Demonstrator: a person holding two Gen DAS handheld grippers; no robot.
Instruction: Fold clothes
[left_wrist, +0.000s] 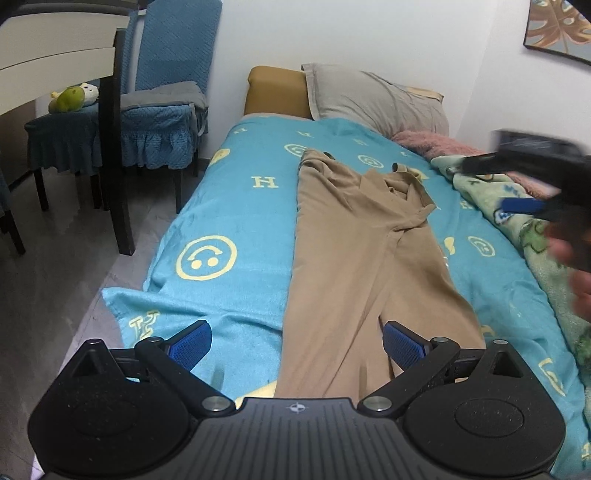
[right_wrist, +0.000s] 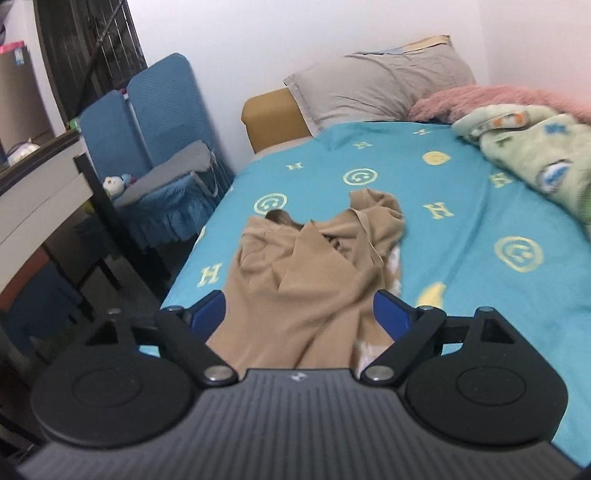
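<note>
Tan trousers (left_wrist: 351, 258) lie lengthwise on the turquoise bedspread (left_wrist: 236, 206), waist end crumpled toward the pillow. My left gripper (left_wrist: 297, 345) is open above the near leg ends, its blue pads (left_wrist: 192, 345) spread with nothing between them. In the left wrist view, my right gripper (left_wrist: 524, 184) shows blurred at the right edge, held by a hand (left_wrist: 576, 266). In the right wrist view, the trousers (right_wrist: 303, 266) bunch up at the waist, and my right gripper (right_wrist: 299, 315) hangs open just above the cloth, holding nothing.
A grey pillow (left_wrist: 373, 99) and tan headboard (left_wrist: 277, 92) are at the far end. Green and pink blankets (left_wrist: 517, 206) are heaped along the right side. Blue-covered chairs (left_wrist: 162, 110) and a dark-legged table (left_wrist: 114, 147) stand left of the bed on a grey floor.
</note>
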